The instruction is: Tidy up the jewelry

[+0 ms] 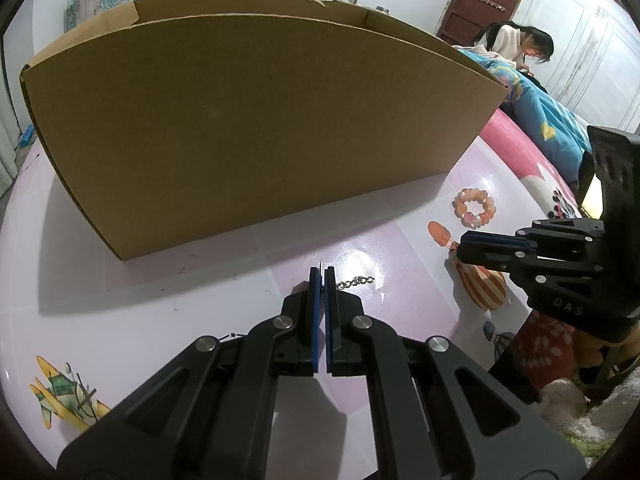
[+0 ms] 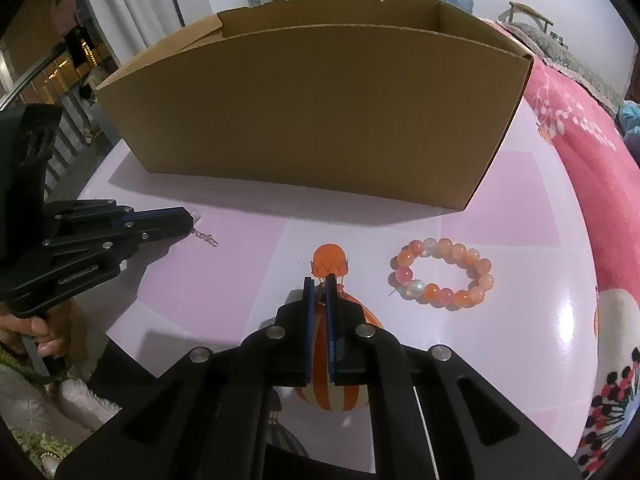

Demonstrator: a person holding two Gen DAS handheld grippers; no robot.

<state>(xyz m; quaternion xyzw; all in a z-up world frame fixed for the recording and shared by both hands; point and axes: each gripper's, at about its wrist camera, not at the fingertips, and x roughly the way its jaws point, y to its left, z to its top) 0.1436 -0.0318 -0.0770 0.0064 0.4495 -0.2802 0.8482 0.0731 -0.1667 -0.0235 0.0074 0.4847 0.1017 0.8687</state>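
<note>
The left gripper (image 1: 319,276) had its jaws clenched on a thin silver chain (image 1: 355,282) at mid-frame on the desk (image 1: 200,292). The right gripper (image 2: 319,286) pinched something small, too tiny to name. Both should lift slowly into the cardboard box (image 1: 256,128). The bead bracelet (image 2: 442,274) waited at the right.

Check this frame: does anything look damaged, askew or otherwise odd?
One thing: the cardboard box has a ragged, torn back rim, as if a flap was ripped off. Otherwise nothing stands out. The bead bracelet lies intact on the table, and a thin chain trails from the shut left gripper.
</note>
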